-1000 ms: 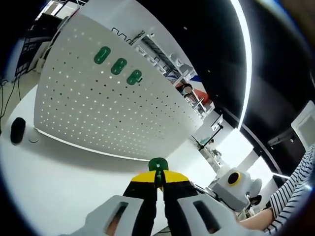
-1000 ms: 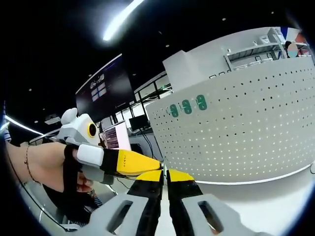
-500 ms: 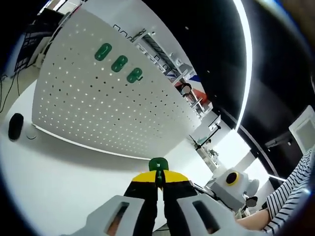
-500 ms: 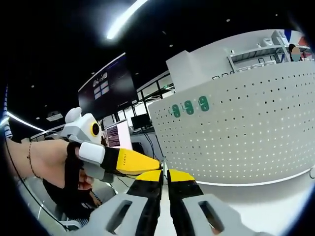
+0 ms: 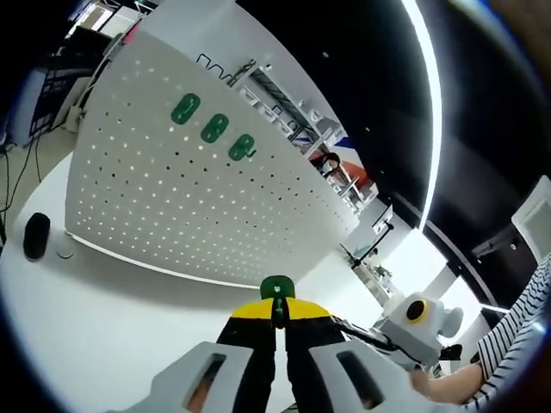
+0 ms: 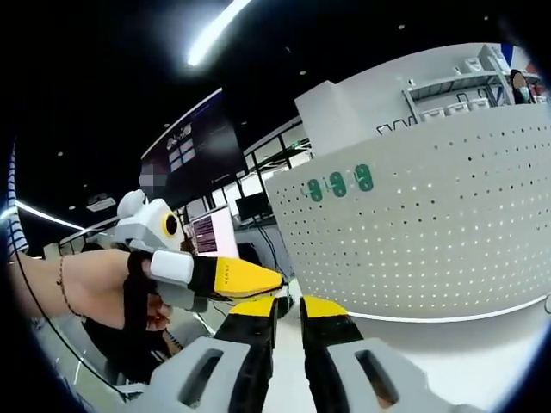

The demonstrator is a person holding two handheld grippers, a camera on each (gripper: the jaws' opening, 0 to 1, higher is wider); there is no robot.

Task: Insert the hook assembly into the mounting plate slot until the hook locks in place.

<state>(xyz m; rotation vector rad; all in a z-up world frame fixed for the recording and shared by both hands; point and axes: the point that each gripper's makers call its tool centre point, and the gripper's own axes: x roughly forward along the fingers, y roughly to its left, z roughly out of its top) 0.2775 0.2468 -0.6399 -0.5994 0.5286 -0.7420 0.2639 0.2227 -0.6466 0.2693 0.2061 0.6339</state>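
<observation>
In the left gripper view, the left tool [image 5: 277,320] is clenched on a green hook [image 5: 276,286] that pokes out past its tips. The white pegboard [image 5: 198,206] stands upright on the surface [image 5: 103,318], far ahead and up-left, with three green hooks [image 5: 213,128] already mounted near its top.

In the right gripper view, the right tool [image 6: 288,311] is slightly parted and grasps nothing. The left tool enters from the left, and the pegboard [image 6: 430,215] lies ahead-right. By my reading, the left hand carries the hook toward the pegboard.

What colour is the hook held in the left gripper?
Green hook, clearest in the left gripper view.
</observation>
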